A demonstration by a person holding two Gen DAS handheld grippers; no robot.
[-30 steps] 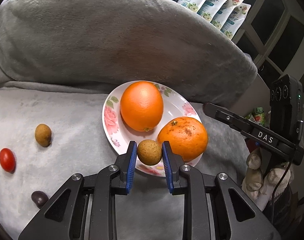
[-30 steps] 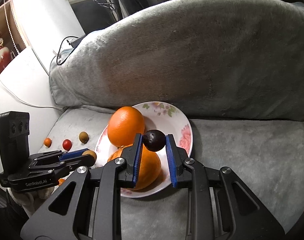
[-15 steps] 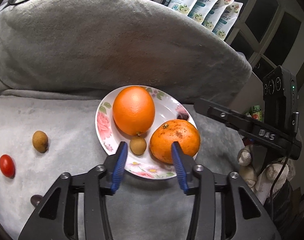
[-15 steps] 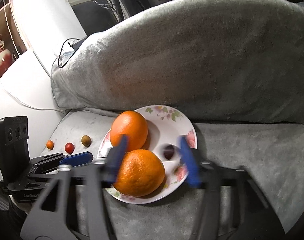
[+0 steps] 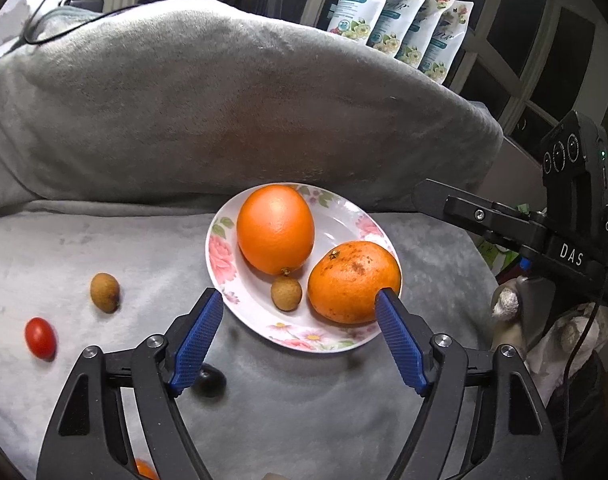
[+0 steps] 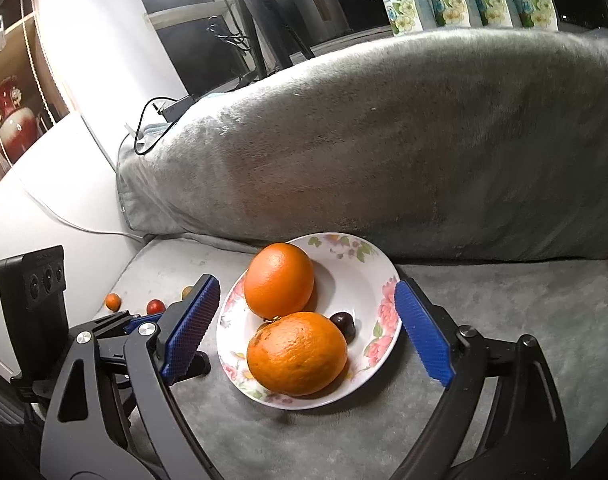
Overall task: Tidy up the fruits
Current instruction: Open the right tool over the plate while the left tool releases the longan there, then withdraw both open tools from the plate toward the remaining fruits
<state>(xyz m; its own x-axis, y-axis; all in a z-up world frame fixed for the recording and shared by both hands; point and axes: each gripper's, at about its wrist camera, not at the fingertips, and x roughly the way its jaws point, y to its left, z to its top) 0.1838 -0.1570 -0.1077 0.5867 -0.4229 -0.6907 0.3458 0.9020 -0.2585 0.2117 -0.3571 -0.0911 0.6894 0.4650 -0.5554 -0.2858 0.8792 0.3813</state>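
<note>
A floral white plate (image 5: 227,256) (image 6: 378,276) sits on the grey sofa seat. It holds a smooth orange (image 5: 275,229) (image 6: 279,280), a rougher mandarin (image 5: 354,281) (image 6: 296,358), a small brown longan (image 5: 286,293) and a dark grape (image 6: 342,322). My left gripper (image 5: 299,334) is open and empty, just in front of the plate. My right gripper (image 6: 306,330) is open and empty, its jaws wide on either side of the plate. Loose on the seat at left lie a brown longan (image 5: 104,292), a red cherry tomato (image 5: 40,338) (image 6: 155,306) and a dark grape (image 5: 209,378).
A big grey cushion (image 5: 223,100) (image 6: 384,140) backs the seat right behind the plate. A small orange fruit (image 6: 113,301) lies at the far left of the seat. Flowered pouches (image 5: 404,20) stand behind the cushion. A cable (image 6: 151,120) runs over the cushion's left end.
Both grippers opened and drew back. The left let go of the brown longan and the right let go of the dark grape; both fruits now lie on the plate.
</note>
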